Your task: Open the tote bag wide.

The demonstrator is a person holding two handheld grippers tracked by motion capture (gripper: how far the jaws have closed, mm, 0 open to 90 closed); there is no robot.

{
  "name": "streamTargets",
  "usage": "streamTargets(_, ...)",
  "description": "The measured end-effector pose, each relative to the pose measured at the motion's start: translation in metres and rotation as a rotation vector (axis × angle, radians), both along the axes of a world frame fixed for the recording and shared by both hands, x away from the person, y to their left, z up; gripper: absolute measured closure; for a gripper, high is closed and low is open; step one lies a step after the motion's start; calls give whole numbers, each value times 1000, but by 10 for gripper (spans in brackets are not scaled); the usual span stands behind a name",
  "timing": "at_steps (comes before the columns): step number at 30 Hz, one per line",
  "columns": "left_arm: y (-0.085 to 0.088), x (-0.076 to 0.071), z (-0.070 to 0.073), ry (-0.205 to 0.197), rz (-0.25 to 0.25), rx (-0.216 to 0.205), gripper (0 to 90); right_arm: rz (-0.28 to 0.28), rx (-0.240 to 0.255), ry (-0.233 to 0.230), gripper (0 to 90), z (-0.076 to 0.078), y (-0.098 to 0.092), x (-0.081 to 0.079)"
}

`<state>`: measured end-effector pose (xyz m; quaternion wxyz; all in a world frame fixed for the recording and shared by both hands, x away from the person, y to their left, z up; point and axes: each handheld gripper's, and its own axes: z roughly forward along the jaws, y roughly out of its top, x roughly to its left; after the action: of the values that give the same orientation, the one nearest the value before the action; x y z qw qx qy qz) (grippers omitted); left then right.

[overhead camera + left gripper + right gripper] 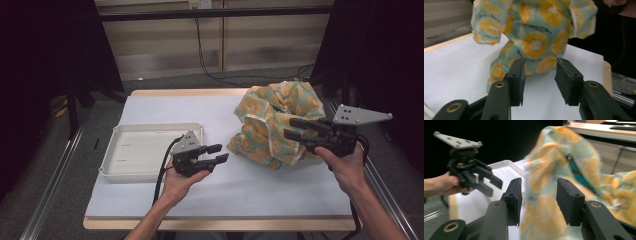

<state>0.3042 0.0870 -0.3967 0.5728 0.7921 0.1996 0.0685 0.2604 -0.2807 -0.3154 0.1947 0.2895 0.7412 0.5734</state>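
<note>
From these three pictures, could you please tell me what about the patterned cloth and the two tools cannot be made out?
- Right tool: in the right gripper view the orange-slice cloth lies between the jaws, but blur hides whether the pads press it.
- Cloth's underside: high view, covered by its own bunched folds.
- Left tool: its jaws stand apart, short of the cloth; the left gripper view's bottom edge cuts off its body.
- White tray: its near corner sits behind the left tool in the high view.

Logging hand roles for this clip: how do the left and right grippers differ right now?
The left gripper has bare table between its open jaws, short of the orange-print cloth; the right gripper has a fold of that cloth between its jaws, pads apparently not pressing. The left sits by the white tray; the right sits against the cloth heap. Both point at the cloth.
</note>
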Motion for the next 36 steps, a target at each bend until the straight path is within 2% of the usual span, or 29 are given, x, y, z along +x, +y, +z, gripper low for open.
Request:
streamTargets(1,-4,3,1,7,-4,-6,567,-1,-5,7,563,2,0,4)
streamTargets(4,-13,12,6,-9,-5,-18,567,-21,-28,23,554,4,2,18)
streamTargets(6,-20,17,10,-17,-17,-11,584,-45,-43,41,541,3,4,27)
streamTargets(11,-38,27,21,-16,-33,-37,596,-49,-27,39,530,5,5,41)
streamTargets(13,-45,31,25,-27,-38,-21,596,-64,-37,38,504,5,3,45)
streamTargets(15,-51,34,26,-12,-46,-29,595,-64,-50,49,474,4,1,49)
streamTargets(18,-63,37,24,-18,-63,7,579,-61,-75,81,422,-1,0,51)
streamTargets(20,-69,38,21,0,-60,8,578,-65,-96,94,414,-5,1,50)
streamTargets(21,-72,39,19,0,-62,11,584,-61,-108,96,412,-6,1,49)
streamTargets(22,-73,39,19,-7,-63,27,639,-62,-111,99,419,-6,1,48)
streamTargets(25,-75,39,14,-9,-76,40,785,-41,-123,115,493,-10,1,46)
streamTargets(27,-73,41,13,5,-80,47,900,-22,-120,128,555,-13,2,43)
streamTargets(28,-73,42,12,10,-89,38,900,-13,-115,130,625,-13,2,42)
streamTargets(29,-71,42,11,6,-83,52,900,-4,-112,129,675,-14,3,41)
streamTargets(32,-66,42,10,6,-63,56,900,20,-98,113,822,-14,4,34)
streamTargets(33,-61,43,8,17,-54,65,900,28,-92,110,864,-14,5,32)
streamTargets(34,-58,44,7,23,-47,67,900,43,-71,96,890,-13,6,27)
streamTargets(36,-54,42,7,21,-49,56,900,56,-77,90,899,-12,10,20)
